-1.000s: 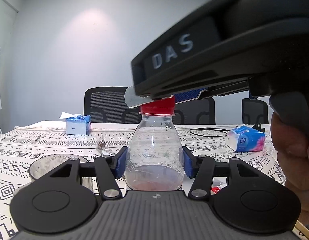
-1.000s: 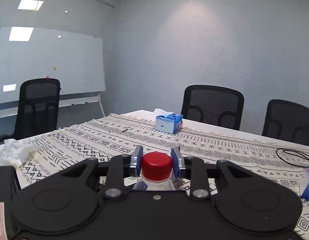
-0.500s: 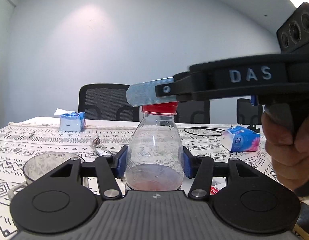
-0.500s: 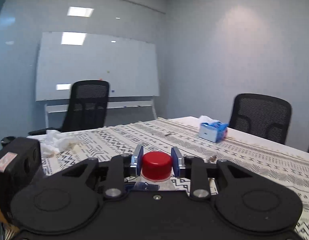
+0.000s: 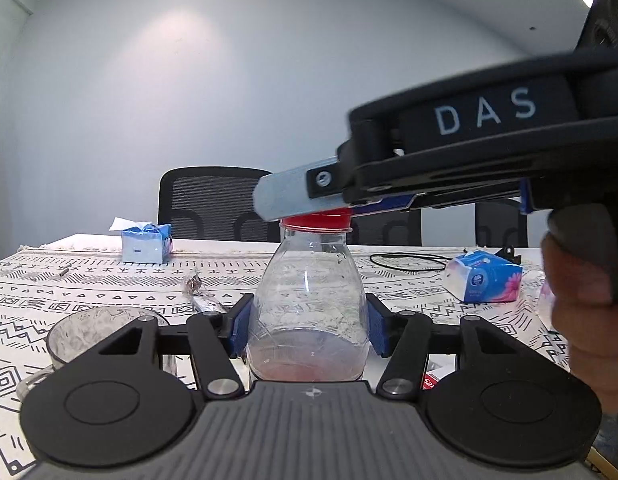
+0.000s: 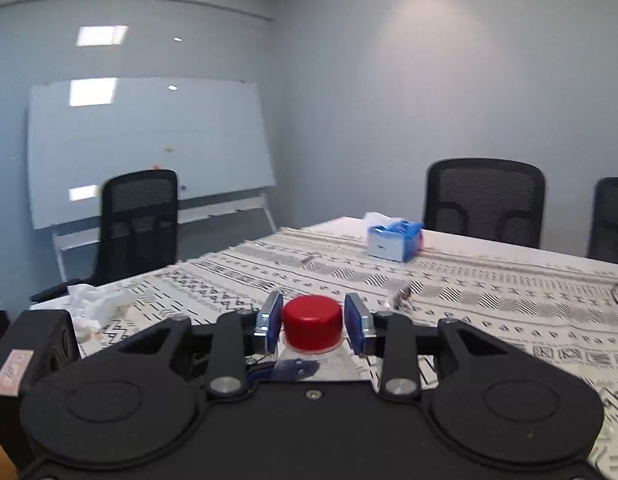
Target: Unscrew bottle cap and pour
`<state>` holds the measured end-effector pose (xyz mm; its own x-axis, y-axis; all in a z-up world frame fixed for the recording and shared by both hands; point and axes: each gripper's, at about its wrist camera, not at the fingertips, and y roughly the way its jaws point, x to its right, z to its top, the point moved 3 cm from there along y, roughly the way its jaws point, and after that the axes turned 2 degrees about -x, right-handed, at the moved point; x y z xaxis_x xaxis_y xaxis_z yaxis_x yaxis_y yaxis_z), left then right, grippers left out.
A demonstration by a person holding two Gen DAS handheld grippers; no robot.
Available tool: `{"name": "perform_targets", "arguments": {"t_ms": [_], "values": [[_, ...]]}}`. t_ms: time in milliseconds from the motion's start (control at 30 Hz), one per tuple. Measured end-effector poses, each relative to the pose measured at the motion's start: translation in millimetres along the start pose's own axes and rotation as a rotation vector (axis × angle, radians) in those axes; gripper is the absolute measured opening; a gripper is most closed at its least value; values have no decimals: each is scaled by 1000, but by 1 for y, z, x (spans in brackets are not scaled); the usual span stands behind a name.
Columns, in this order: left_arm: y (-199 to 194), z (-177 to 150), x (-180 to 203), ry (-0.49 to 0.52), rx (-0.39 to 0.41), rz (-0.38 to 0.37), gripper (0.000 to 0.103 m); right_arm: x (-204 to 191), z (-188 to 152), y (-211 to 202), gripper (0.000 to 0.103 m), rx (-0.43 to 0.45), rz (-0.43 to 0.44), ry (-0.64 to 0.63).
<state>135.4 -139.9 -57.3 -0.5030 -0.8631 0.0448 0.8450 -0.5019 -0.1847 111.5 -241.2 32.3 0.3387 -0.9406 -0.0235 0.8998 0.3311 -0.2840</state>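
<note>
Bottle point(image 5: 309, 304) upright on tabletop point(image 5: 89, 280), clamped at belly by left tool point(image 5: 307, 326). Right tool point(image 6: 312, 322) brackets cap point(image 6: 312, 322); contact unclear. Nearly empty: light, thin, crushable. Grip cap sides.

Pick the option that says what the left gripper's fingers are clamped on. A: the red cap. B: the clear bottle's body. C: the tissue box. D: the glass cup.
B: in the left wrist view the left gripper has its blue fingers pressed against both sides of the clear bottle, well below the red cap.
</note>
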Motion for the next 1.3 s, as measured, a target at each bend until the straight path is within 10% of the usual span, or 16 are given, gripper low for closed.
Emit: {"name": "perform_targets", "arguments": {"t_ms": [267, 833, 1133, 1300], "values": [[1, 0, -1, -2, 3, 9, 55, -9, -2, 9, 32, -5, -94, 21], [-1, 0, -3, -6, -7, -47, 54, 50, -8, 15, 32, 49, 383, -106], [-1, -1, 2, 7, 1, -12, 55, -4, 0, 3, 33, 3, -11, -43], [-3, 0, 1, 3, 1, -15, 54, 0, -3, 6, 32, 18, 40, -82]]}}
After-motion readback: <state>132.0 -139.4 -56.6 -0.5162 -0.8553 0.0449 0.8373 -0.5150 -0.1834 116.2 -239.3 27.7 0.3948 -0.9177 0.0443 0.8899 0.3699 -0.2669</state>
